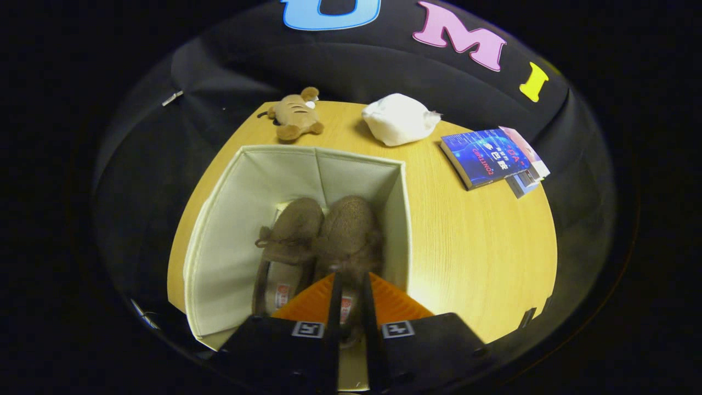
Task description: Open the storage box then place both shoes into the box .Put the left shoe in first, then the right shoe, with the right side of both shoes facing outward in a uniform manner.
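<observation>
A cream fabric storage box (230, 230) stands open on the wooden table (471, 247). Two brown fuzzy shoes lie side by side inside it, toes pointing away from me. The left-hand shoe (288, 236) rests free against the box's left half, its insole showing. The right-hand shoe (351, 227) lies by the box's right wall. My gripper (349, 299) reaches down into the box, and its fingers stand close together on the heel rim of the right-hand shoe, which is pinched between them.
Beyond the box a small brown plush animal (296, 116) and a white soft bundle (399, 119) lie near the table's far edge. A blue book (485, 156) on other booklets sits at the far right. Bare tabletop stretches to the right of the box.
</observation>
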Tool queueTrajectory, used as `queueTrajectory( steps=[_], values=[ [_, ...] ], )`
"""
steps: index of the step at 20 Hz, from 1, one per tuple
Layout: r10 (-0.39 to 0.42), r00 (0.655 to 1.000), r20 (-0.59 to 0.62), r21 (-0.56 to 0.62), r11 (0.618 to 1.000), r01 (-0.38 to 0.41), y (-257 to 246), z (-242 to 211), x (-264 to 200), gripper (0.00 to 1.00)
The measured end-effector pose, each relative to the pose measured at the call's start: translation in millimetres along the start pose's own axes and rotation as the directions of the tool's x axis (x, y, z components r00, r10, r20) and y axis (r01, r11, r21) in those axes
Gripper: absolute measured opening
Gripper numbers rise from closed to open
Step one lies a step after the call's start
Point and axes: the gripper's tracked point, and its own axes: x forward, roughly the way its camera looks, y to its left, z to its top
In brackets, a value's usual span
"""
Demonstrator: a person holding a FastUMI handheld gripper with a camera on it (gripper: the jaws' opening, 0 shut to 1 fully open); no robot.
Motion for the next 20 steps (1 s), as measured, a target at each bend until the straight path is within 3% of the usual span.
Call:
queueTrajectory(
  steps=[2, 5, 6, 7, 15, 20],
  values=[
    [0.014, 1.000, 0.021, -0.023, 1.000, -0.014, 8, 4, -5, 0.61],
    [0.044, 0.998, 0.045, -0.055, 0.998, -0.042, 20, 6, -13, 0.82],
    [0.051, 0.997, 0.051, -0.060, 0.997, -0.048, 21, 7, -16, 0.94],
    [0.056, 0.997, 0.058, -0.067, 0.996, -0.052, 19, 9, -18, 0.98],
    [0.190, 0.962, 0.198, -0.065, 0.981, -0.180, -3, 33, -61, 0.99],
    [0.159, 0.925, 0.345, -0.099, 0.986, -0.133, -74, 52, -94, 0.99]
  ],
)
